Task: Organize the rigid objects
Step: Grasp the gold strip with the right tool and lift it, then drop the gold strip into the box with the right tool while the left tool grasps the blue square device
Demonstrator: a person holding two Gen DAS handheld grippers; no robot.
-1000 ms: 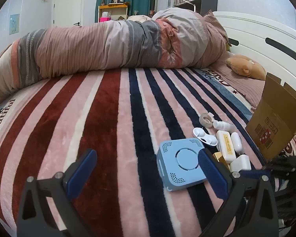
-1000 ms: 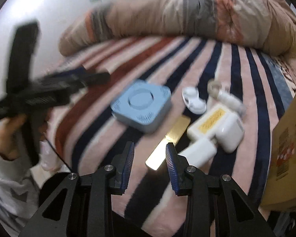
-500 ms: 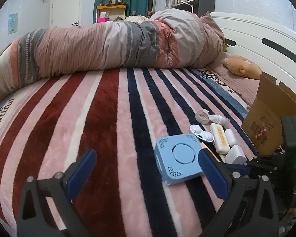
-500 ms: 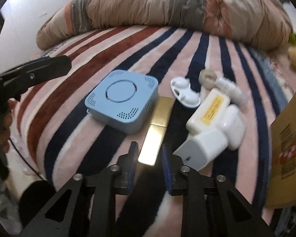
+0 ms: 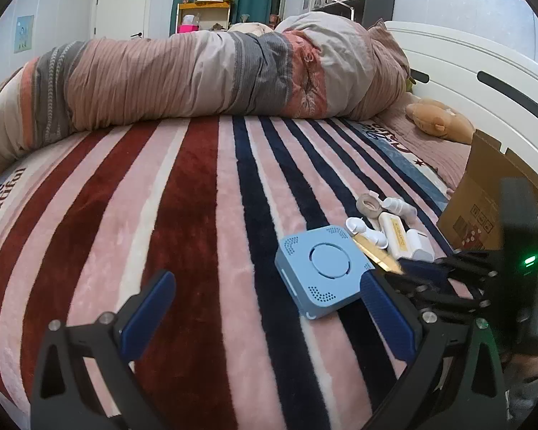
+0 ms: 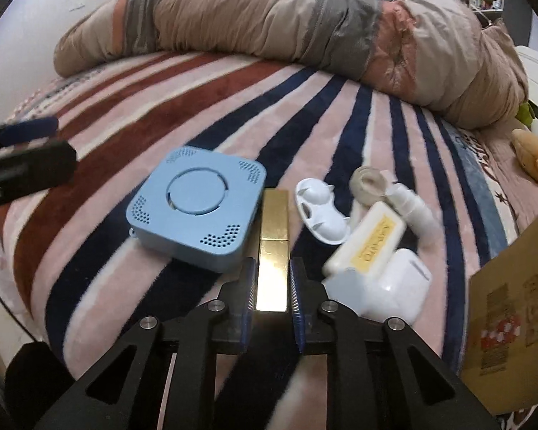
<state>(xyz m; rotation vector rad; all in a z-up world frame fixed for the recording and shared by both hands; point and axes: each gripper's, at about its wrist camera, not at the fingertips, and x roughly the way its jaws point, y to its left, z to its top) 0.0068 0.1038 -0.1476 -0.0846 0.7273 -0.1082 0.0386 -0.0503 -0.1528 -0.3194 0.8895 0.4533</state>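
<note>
Covering the bed, striped blanket (image 5: 197, 215), left jaws apart, right jaws clamping gold bar (image 6: 273, 251).

left gripper (image 5: 265, 304) gapes wide at bottom of frame over the striped blanket (image 5: 183, 215); blue square box (image 5: 321, 268) right of centre, cardboard box (image 5: 484, 200) at right edge.
</note>
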